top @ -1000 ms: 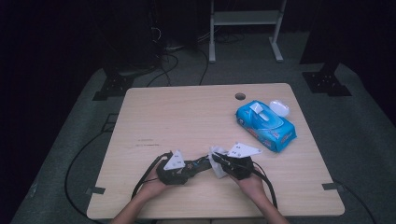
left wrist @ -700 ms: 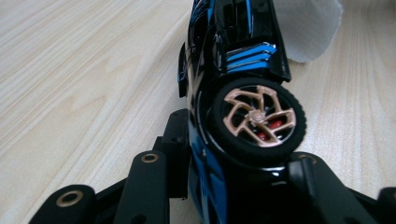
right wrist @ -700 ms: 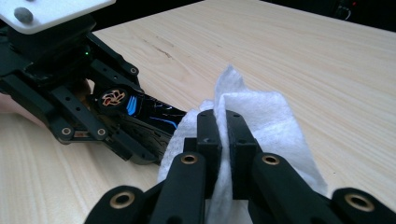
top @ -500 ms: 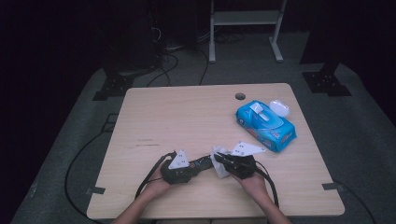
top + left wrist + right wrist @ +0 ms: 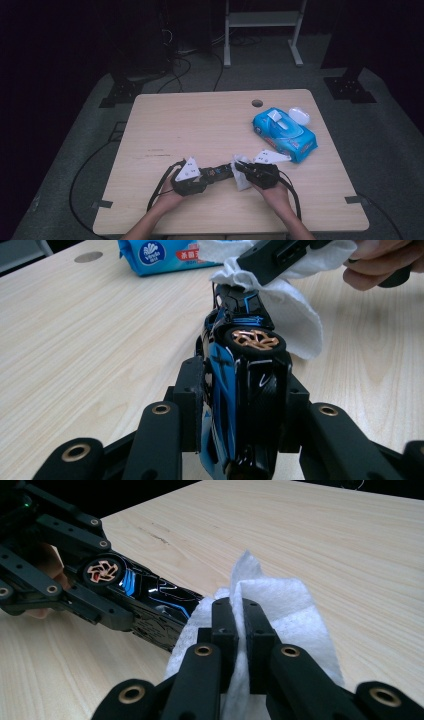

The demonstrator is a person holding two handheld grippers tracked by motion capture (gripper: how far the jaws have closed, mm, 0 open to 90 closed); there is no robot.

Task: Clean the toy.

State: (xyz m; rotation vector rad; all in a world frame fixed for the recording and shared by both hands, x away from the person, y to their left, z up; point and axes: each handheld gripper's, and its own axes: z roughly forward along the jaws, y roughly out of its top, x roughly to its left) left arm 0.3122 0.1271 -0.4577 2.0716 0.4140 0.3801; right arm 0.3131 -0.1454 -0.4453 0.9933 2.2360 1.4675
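Near the six o'clock edge of the pale wood-grain worktop (image 5: 210, 125), the left tongs (image 5: 240, 390) have just been closing and now clamp a glossy black-and-blue toy car (image 5: 240, 370) turned on its side, one copper-spoked wheel showing. At its three o'clock the right tongs (image 5: 239, 625) pinch a soft, fibrous white wipe (image 5: 280, 610) against the car's end. Wiping seems underway; next, I'd judge, comes a firm stroke along the bodywork.
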